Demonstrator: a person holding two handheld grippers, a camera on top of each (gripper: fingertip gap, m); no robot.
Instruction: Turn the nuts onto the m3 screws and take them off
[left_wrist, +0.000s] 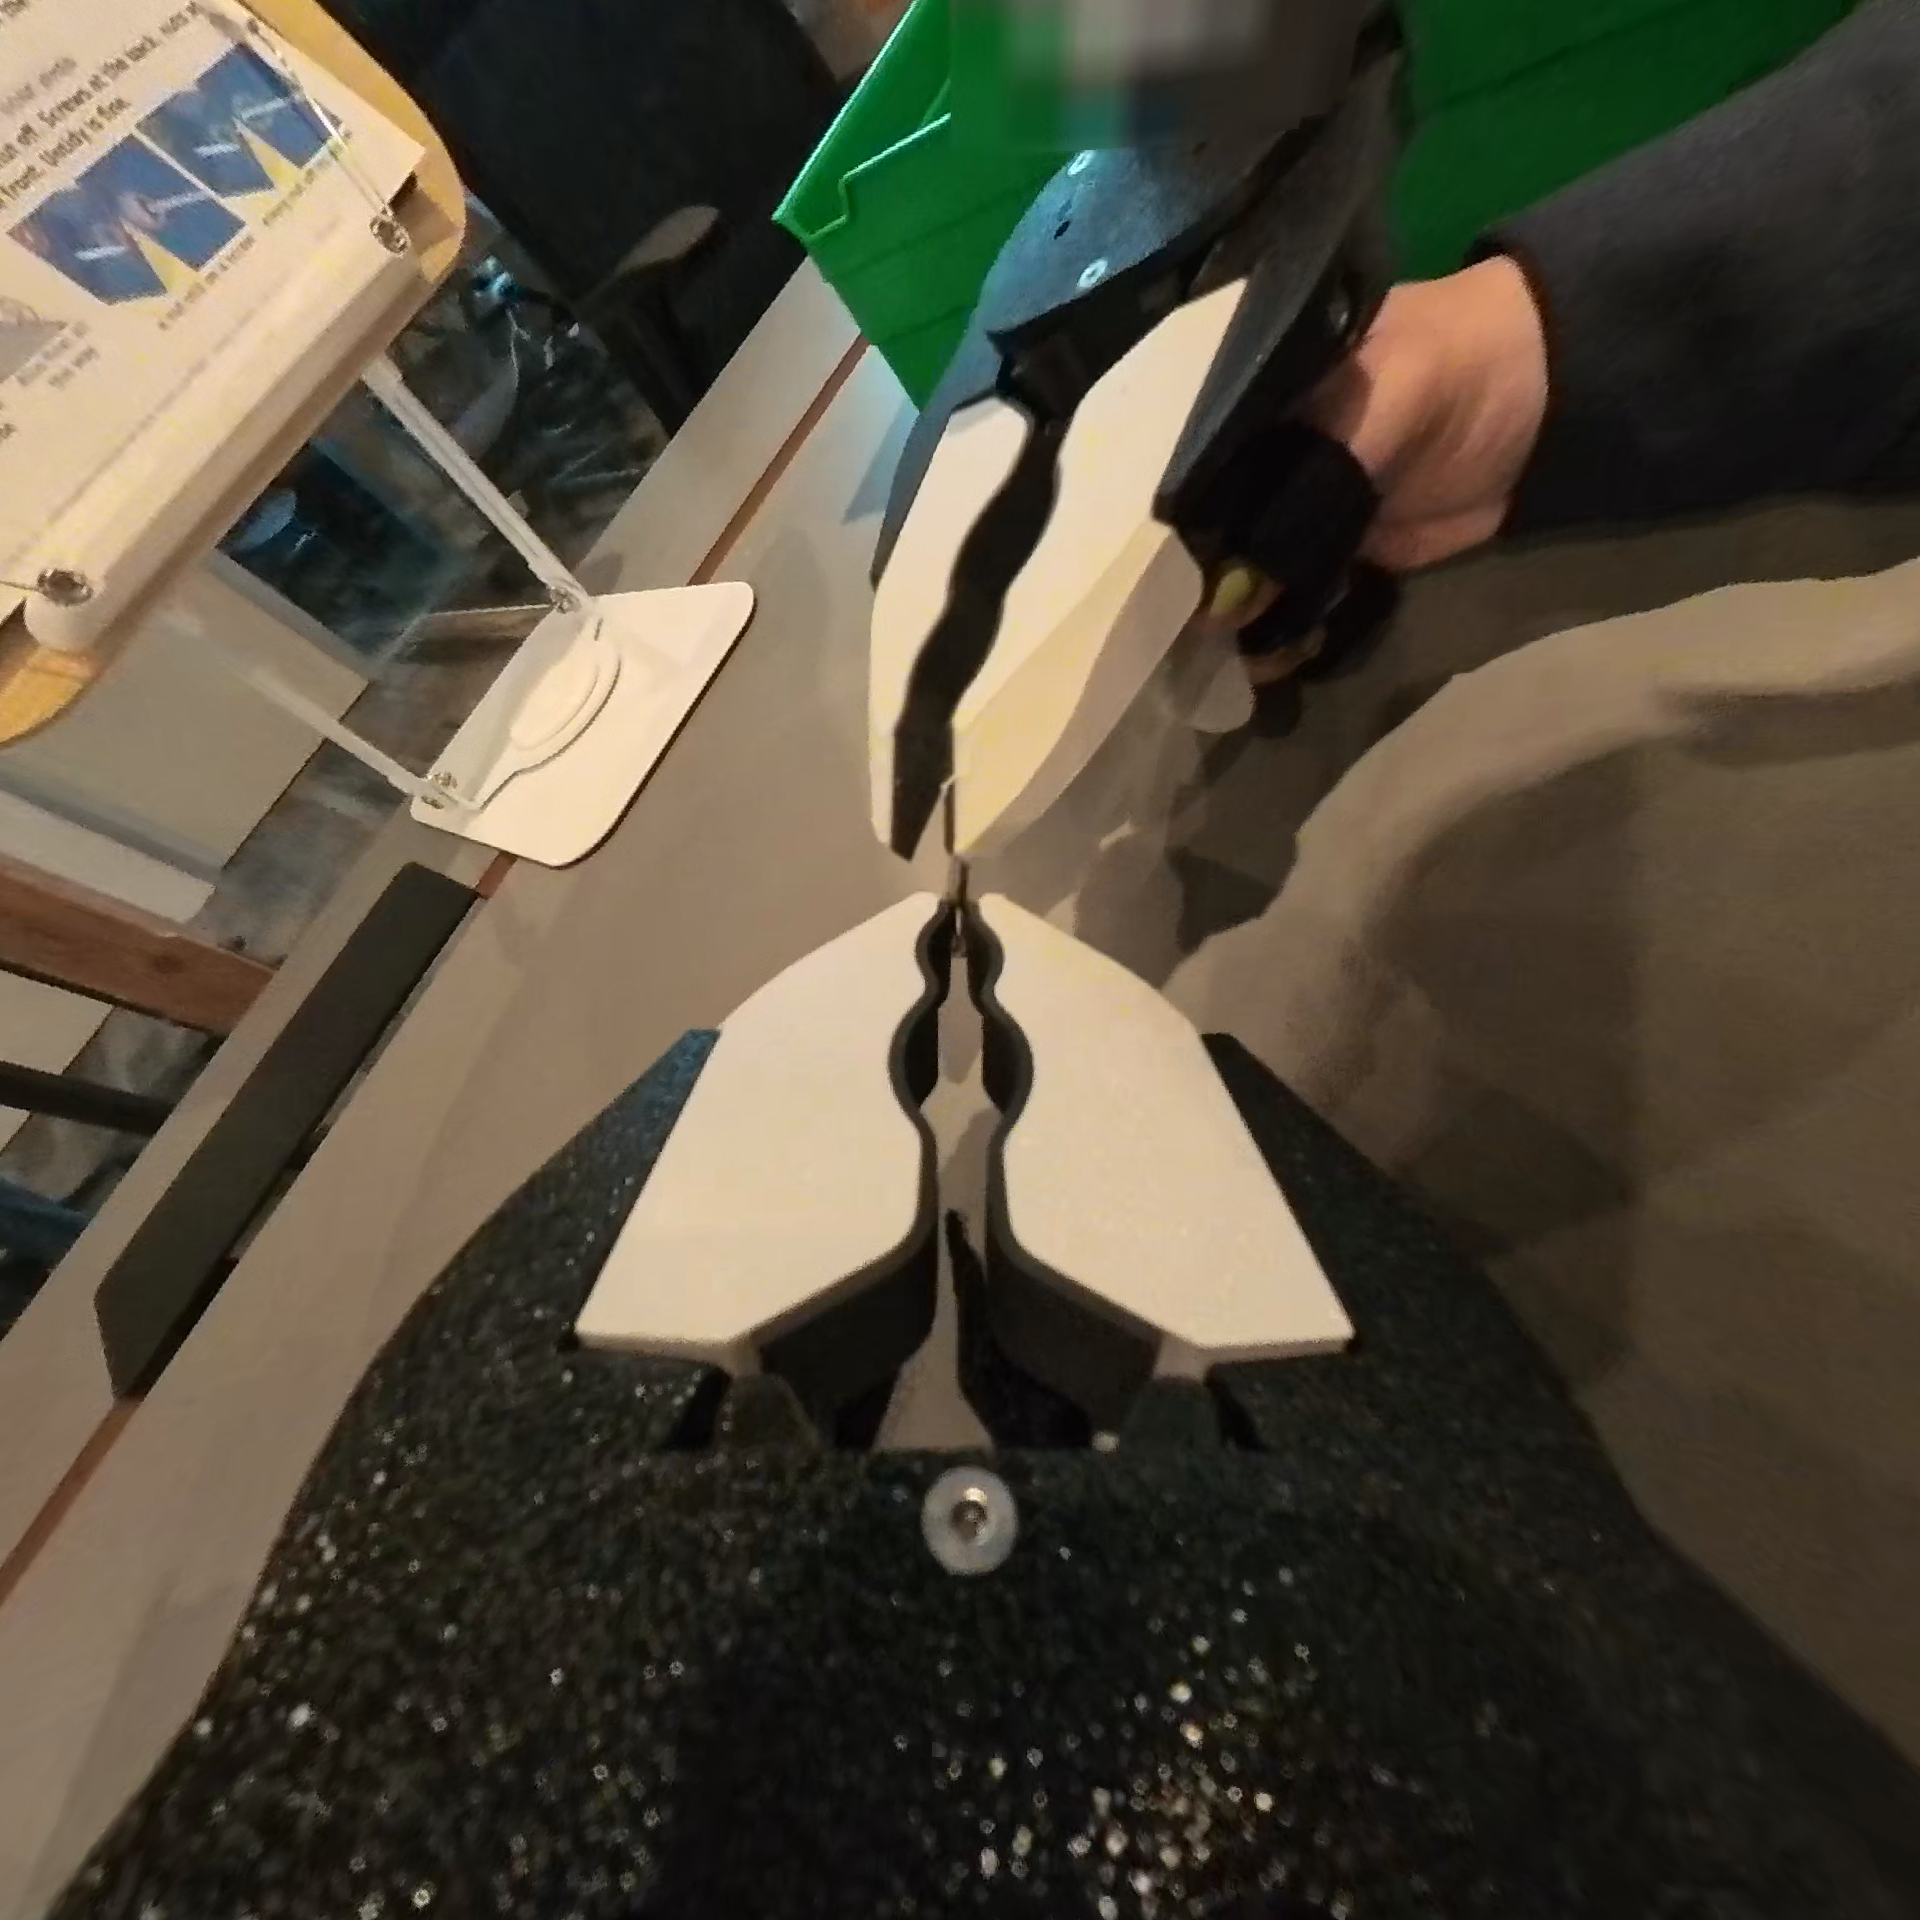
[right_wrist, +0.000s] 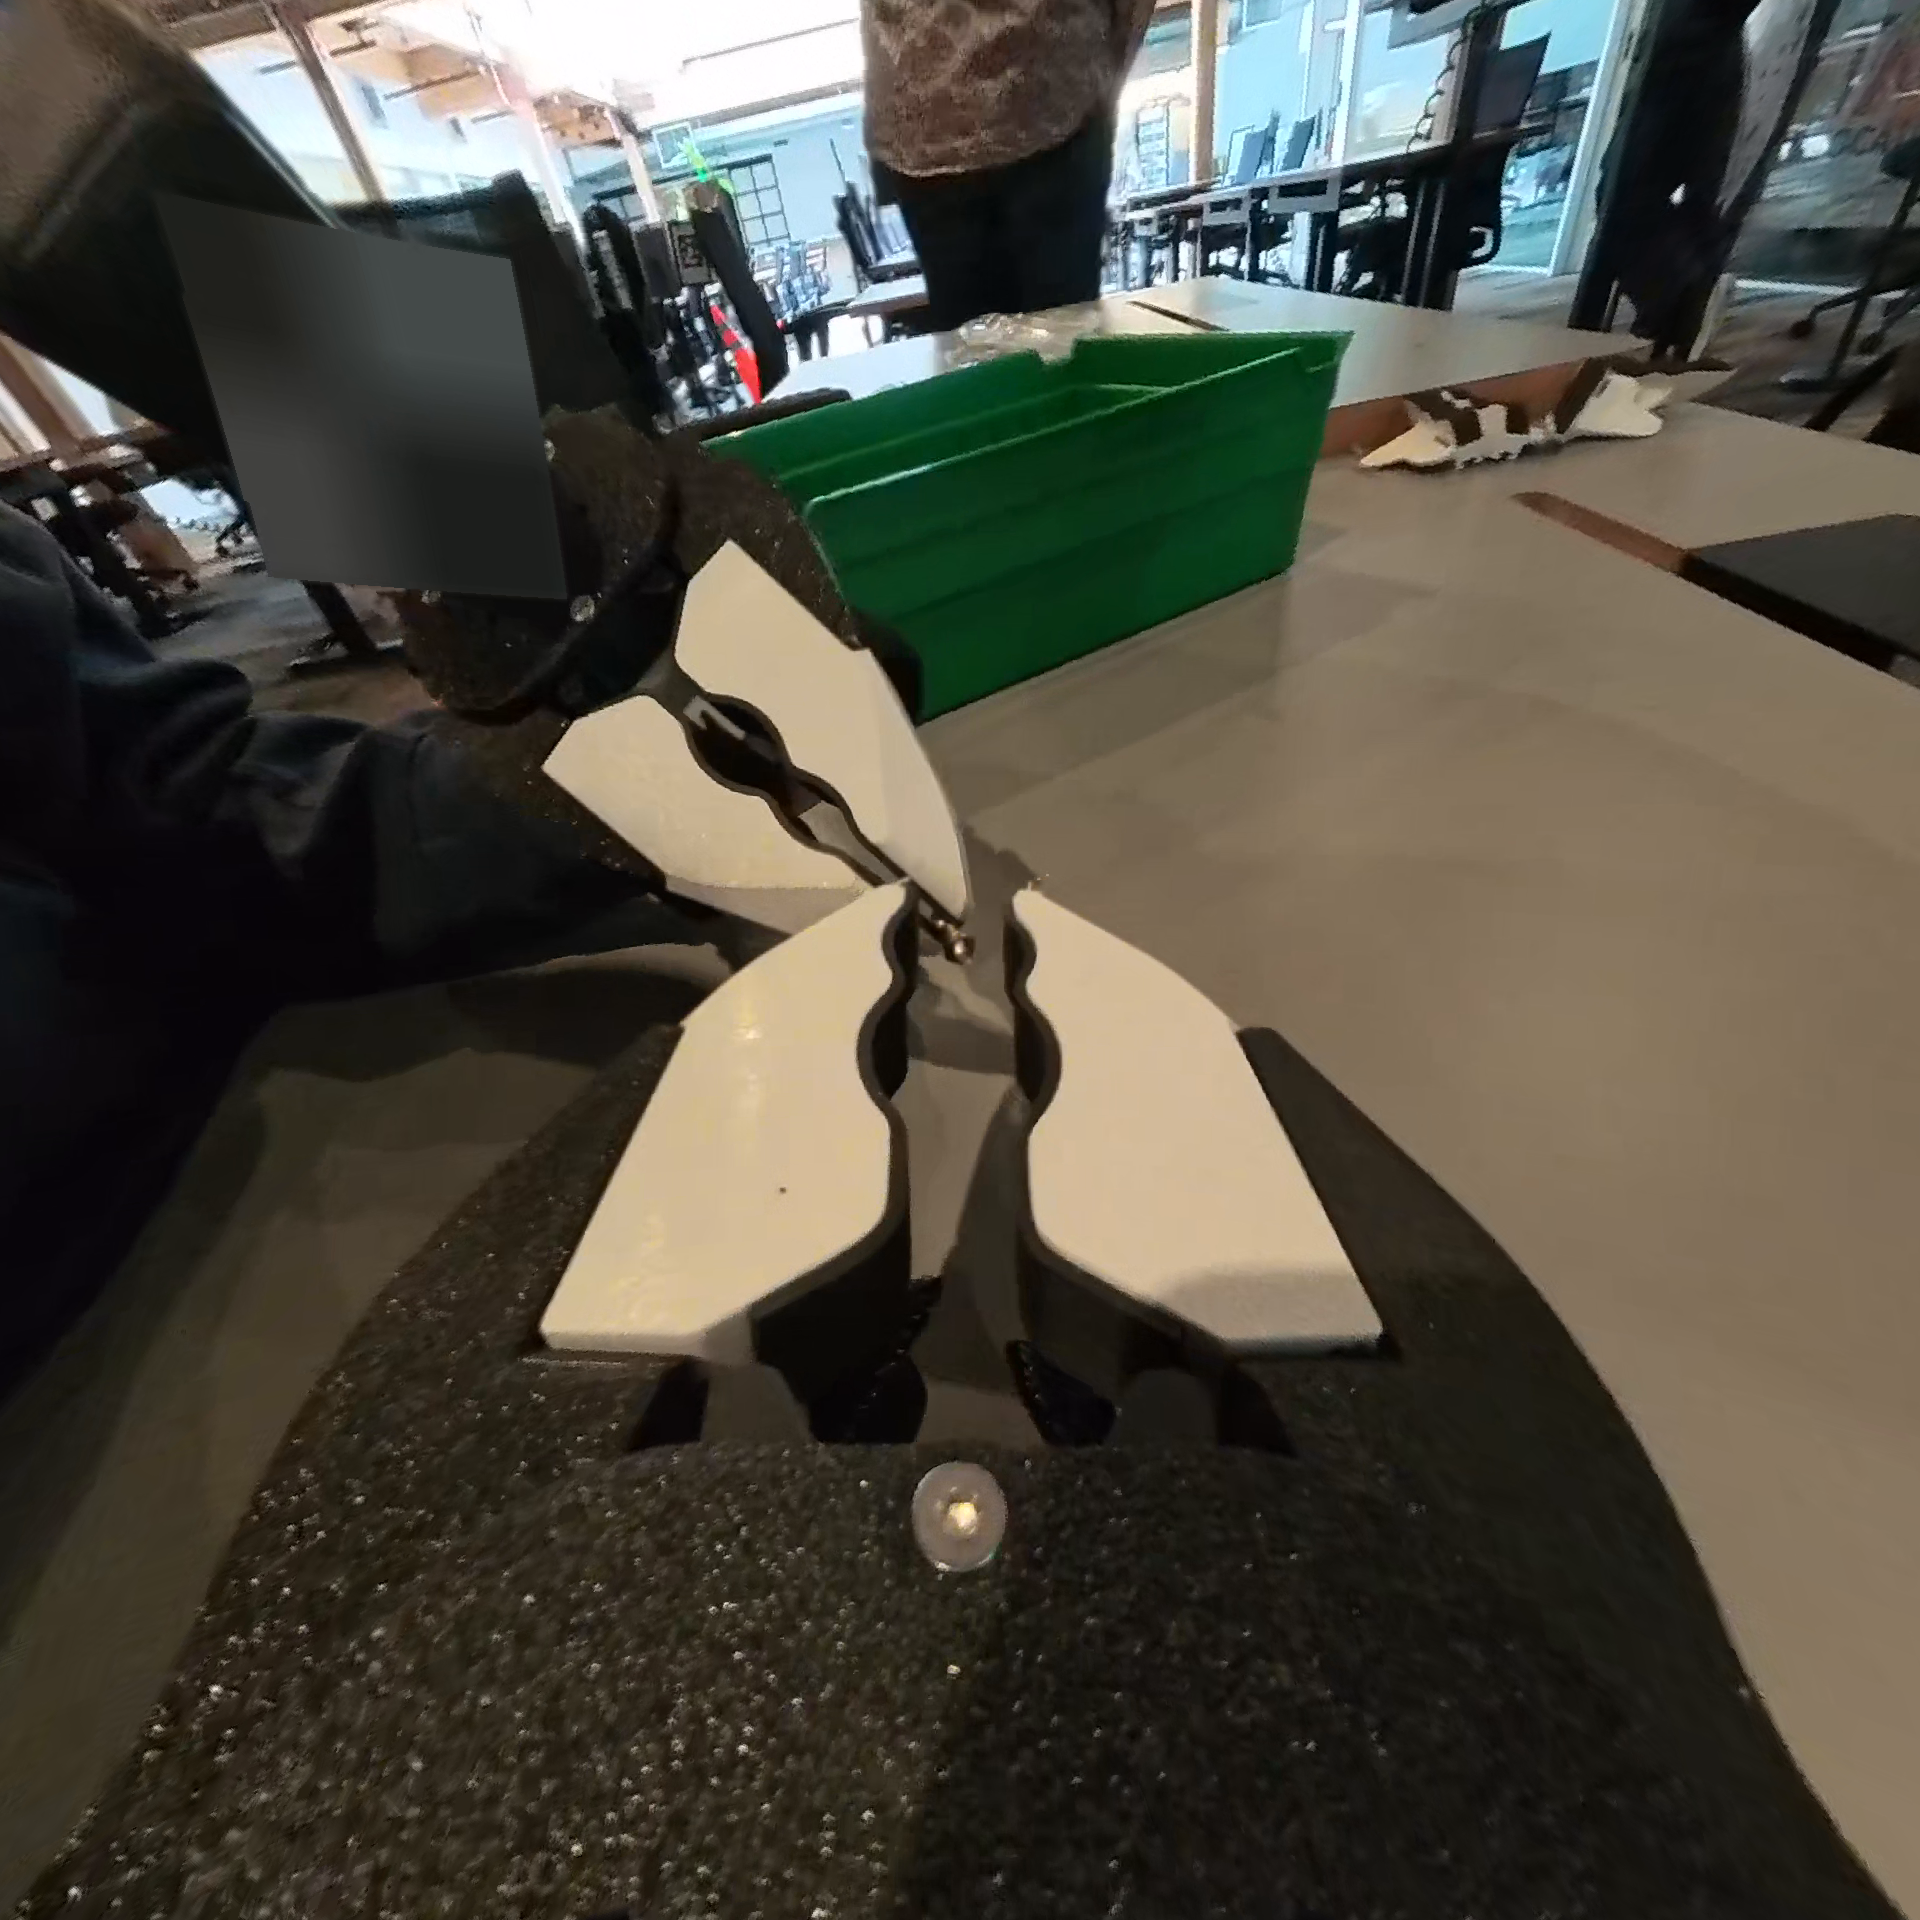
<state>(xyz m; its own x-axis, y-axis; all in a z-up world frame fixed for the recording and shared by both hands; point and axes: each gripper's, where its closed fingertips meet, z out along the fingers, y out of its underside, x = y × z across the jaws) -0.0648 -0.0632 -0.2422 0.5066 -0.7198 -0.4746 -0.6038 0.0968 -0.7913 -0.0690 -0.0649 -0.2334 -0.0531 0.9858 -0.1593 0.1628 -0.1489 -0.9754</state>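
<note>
Grey counter (right_wrist: 1455, 831) across both views; green bin (right_wrist: 1039, 540) at upper centre of right wrist view. Left claw (left_wrist: 951, 914) at frame centre, pinched together on thin m3 screw (left_wrist: 949, 883). Right claw (right_wrist: 961, 914) spread apart around screw's tip, pads clear of small nut (right_wrist: 961, 943) at centre frame.

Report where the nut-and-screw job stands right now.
Done: the left gripper is shut on a small screw, lifted above the grey table.
In hand: the right gripper is open, its fingers either side of the screw's tip, where the nut seems to sit.
Left: gripping and turning the nut.
</note>
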